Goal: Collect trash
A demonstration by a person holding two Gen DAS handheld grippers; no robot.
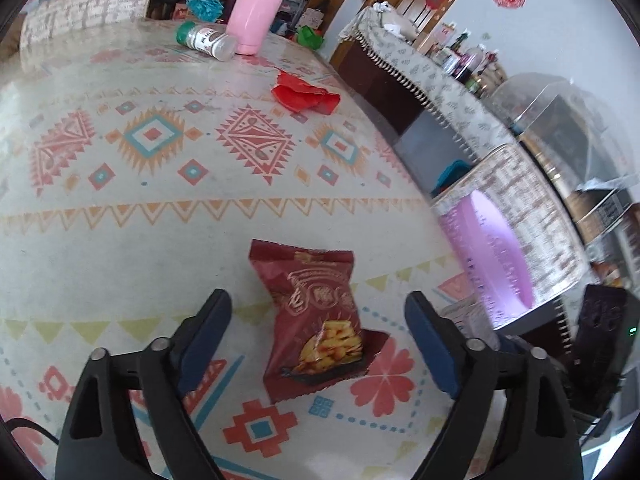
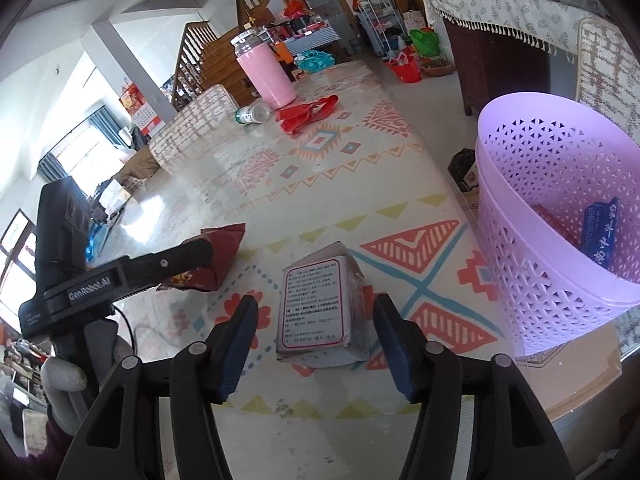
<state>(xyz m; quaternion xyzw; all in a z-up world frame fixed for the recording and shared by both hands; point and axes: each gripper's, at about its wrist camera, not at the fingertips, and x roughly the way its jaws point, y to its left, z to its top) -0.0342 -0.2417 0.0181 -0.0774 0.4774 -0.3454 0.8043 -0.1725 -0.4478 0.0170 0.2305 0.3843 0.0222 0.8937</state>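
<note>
A dark red snack bag (image 1: 316, 320) lies flat on the patterned tablecloth between the wide-open fingers of my left gripper (image 1: 318, 312), with clear gaps on both sides. From the right wrist view the same snack bag (image 2: 222, 256) shows partly behind the left gripper's finger. My right gripper (image 2: 316, 320) stands open around a small grey carton (image 2: 320, 312) with printed text, its pads not touching it. The purple mesh basket (image 2: 560, 216) stands to the right with blue and red wrappers inside. A crumpled red wrapper (image 1: 304, 94) lies farther back on the table.
A pink flask (image 1: 258, 12) stands at the far end of the table, with a green-capped bottle (image 1: 206, 40) lying on its side beside it. A gloved hand (image 2: 64, 376) holds the left gripper's handle. A dark sideboard (image 2: 492, 56) with a fringed cloth runs along the right.
</note>
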